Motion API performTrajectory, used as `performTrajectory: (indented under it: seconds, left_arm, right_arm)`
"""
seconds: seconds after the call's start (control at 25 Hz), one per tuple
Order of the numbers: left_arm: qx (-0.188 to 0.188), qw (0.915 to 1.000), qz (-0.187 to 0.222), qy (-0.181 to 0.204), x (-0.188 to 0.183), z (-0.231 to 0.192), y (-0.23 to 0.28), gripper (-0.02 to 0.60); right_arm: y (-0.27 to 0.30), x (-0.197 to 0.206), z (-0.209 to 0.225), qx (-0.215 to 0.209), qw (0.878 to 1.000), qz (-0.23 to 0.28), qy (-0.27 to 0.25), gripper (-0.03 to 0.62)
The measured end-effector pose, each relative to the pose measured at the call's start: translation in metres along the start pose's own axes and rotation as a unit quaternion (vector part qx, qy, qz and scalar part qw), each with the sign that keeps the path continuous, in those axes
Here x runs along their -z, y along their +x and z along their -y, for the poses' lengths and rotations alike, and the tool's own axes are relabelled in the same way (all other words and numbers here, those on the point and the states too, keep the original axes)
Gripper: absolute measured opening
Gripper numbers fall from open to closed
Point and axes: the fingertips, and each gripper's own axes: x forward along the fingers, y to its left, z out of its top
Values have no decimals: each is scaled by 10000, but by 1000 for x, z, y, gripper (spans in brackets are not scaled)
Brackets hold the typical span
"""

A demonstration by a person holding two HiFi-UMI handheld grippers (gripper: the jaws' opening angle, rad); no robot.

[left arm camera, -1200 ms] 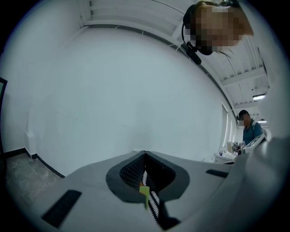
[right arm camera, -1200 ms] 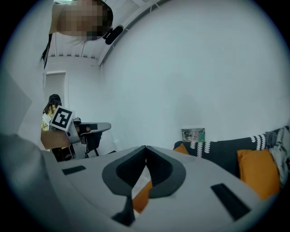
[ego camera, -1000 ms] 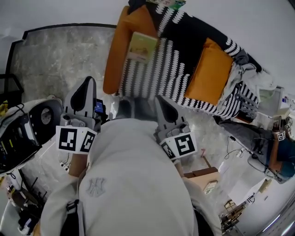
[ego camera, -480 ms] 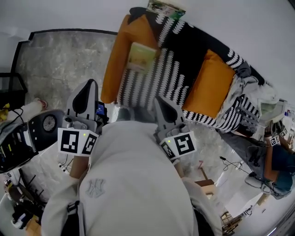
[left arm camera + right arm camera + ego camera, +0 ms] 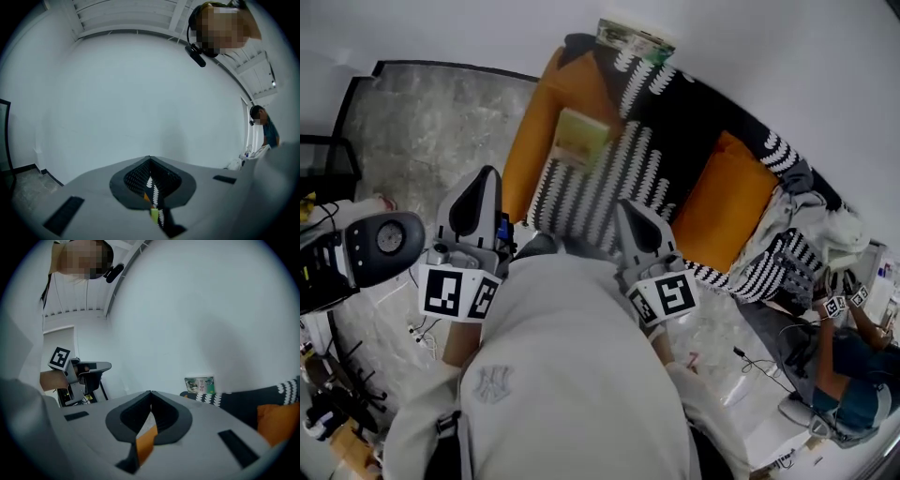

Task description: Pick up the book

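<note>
I've 2 grippers, 1 per hand, both empty. L gripper [image 5: 150,158]: jaws shut, tips meeting, nothing btwn them. R gripper [image 5: 151,392]: same, closed tip to tip, nothing held. Each carries 1 marker cube: L cube [image 5: 455,292] & R cube [image 5: 666,298], both low in the head view against my grey top [image 5: 572,375].

1 book [image 5: 581,139], pale yellow-green cover, lies flat on the throw [image 5: 600,192] at the left end of the sofa [image 5: 577,80], just beside the orange armrest [image 5: 525,150]. It's ahead of both grippers & well apart from them; neither touches it. Across the head view it sits btwn the 2 gripper tips.

1 sofa, orange. 1 throw, black w/ white stripes, spread over seat & back. 1 orange cushion [image 5: 727,202] on the throw, right of the book & apart from it. 1 green booklet [image 5: 635,36] stands on the sofa back against the white wall [image 5: 441,28]; R gripper view shows it upright too.

Left of me: 1 black machine [image 5: 380,242] w/ a round dial, over the marbled floor [image 5: 422,122]. Far right edge: 1 other person [image 5: 848,403]. Light cloth [image 5: 811,220] is piled at the sofa's right end; can't count the pieces.
</note>
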Motion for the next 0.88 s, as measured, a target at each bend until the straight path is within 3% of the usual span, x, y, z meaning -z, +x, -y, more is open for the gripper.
performTrajectory:
  seconds: [0.36,0.88]
  left_arm:
    - [-294,9993,-226,24,2,2,12,9]
    - [264,9985,-478,-10,11,-14,44,9]
  right_arm:
    - [-6,-1,42,147,9996,-139,181,18]
    - [9,4,37,584,9970,-241,440,18]
